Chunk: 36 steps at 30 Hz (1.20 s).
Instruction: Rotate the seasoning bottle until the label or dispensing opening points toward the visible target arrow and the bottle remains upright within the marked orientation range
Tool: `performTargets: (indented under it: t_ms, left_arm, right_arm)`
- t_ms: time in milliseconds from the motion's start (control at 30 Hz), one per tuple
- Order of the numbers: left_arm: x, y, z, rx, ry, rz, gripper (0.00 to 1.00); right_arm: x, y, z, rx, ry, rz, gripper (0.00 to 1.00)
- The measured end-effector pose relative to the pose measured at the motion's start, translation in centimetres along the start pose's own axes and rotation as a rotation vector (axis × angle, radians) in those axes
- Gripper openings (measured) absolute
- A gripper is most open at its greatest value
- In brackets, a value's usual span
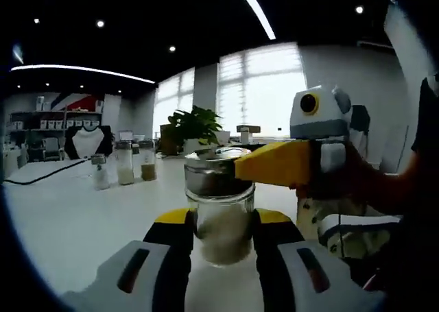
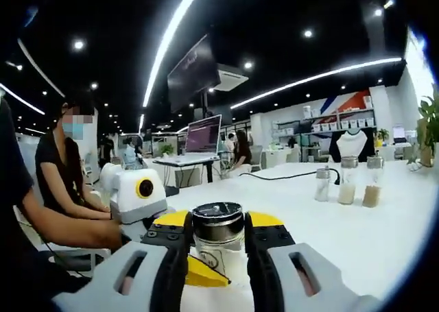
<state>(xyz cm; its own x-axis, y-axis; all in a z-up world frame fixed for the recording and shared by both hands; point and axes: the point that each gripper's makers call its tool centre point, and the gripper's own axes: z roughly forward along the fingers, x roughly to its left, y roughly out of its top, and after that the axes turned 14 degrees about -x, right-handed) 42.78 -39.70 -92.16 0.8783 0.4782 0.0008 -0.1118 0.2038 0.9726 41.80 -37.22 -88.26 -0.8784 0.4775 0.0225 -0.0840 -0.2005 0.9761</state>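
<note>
A glass seasoning bottle [image 1: 219, 233] with pale powder and a metal shaker lid [image 1: 214, 162] stands upright on the white table [image 1: 75, 223]. My left gripper [image 1: 221, 219] is shut on its glass body, with black, yellow-tipped jaws on either side. My right gripper [image 1: 241, 168] comes in from the right, its yellow jaw against the lid. In the right gripper view the lid [image 2: 218, 219] sits clamped between the right gripper [image 2: 218, 231] jaws. The left gripper [image 2: 200, 273] shows below it as a yellow jaw.
Three more seasoning bottles [image 1: 125, 163] stand in a row on the table's far side [image 2: 348, 180]. A potted plant [image 1: 195, 125] is behind the jar. A black cable [image 2: 288, 176] crosses the table. A seated person [image 2: 65, 168] and a laptop [image 2: 204, 135] are further back.
</note>
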Motion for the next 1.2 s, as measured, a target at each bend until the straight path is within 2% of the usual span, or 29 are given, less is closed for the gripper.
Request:
performTargets:
  t_ms: [100,200,267,367,400,433,467,533,567,633,700,733,833,933,967,1000,1100,1200]
  left_arm:
    - [-0.8,-0.2,-0.2,0.043,-0.075,0.042,0.36]
    - [-1.0,-0.1,-0.5,0.047,-0.114,0.044,0.36]
    - [-1.1,-0.1,-0.6,0.048,-0.133,0.035,0.36]
    - [-1.0,-0.1,-0.7,0.051,-0.132,0.024,0.36]
    - [-1.0,-0.2,-0.7,0.054,-0.122,0.015,0.36]
    - [-0.6,-0.2,-0.4,0.041,-0.070,0.042,0.36]
    - [-0.4,-0.1,-0.2,0.033,-0.047,0.074,0.37]
    - [0.2,-0.5,-0.2,0.053,0.021,0.098,0.37]
    - [0.4,-0.5,-0.2,0.057,0.047,0.114,0.37]
    - [1.3,-1.0,-0.3,0.072,0.141,0.133,0.37]
    - [1.4,-1.2,-0.2,0.076,0.165,0.155,0.38]
    - [1.7,-1.4,-0.3,0.080,0.189,0.140,0.38]
    - [2.3,-1.3,-0.4,0.076,0.229,0.129,0.38]
    - [2.5,-1.2,-0.7,0.087,0.231,0.132,0.37]
    - [2.8,-1.1,-1.1,0.101,0.231,0.162,0.37]
    - [2.9,-1.1,-1.3,0.107,0.221,0.174,0.36]
    - [2.7,-1.2,-1.8,0.119,0.158,0.115,0.36]
    - [3.0,-1.2,-2.2,0.118,0.138,0.119,0.36]
  right_arm:
    - [0.3,-0.1,-0.1,0.017,0.029,0.013,0.29]
    - [0.6,-0.1,-0.2,0.026,0.040,0.013,0.29]
    - [0.7,-0.1,-0.2,0.027,0.046,0.034,0.29]
    - [0.5,-0.3,-0.1,0.027,0.018,0.086,0.29]
    - [0.4,-0.3,0.0,0.027,0.012,0.082,0.29]
    - [0.0,-0.3,0.2,0.016,-0.021,0.034,0.28]
    - [-0.1,-0.3,0.3,0.017,-0.032,0.002,0.28]
    - [-0.4,-0.6,0.6,0.042,-0.063,-0.044,0.28]
    - [-0.6,-0.8,0.8,0.051,-0.085,-0.044,0.28]
    - [-1.1,-1.0,1.0,0.055,-0.128,-0.014,0.28]
    - [-1.2,-1.3,1.2,0.047,-0.156,0.058,0.28]
    - [-1.4,-1.4,1.3,0.049,-0.174,0.077,0.28]
    - [-1.3,-1.3,1.7,0.036,-0.175,0.072,0.28]
    - [-0.7,-1.1,2.0,0.045,-0.135,0.058,0.29]
    - [0.0,-1.0,2.2,0.041,-0.075,0.067,0.29]
    - [0.2,-0.9,2.2,0.044,-0.062,0.080,0.29]
    - [0.2,-1.1,2.4,0.075,-0.017,0.016,0.28]
    - [0.0,-1.1,2.8,0.084,-0.011,0.032,0.28]
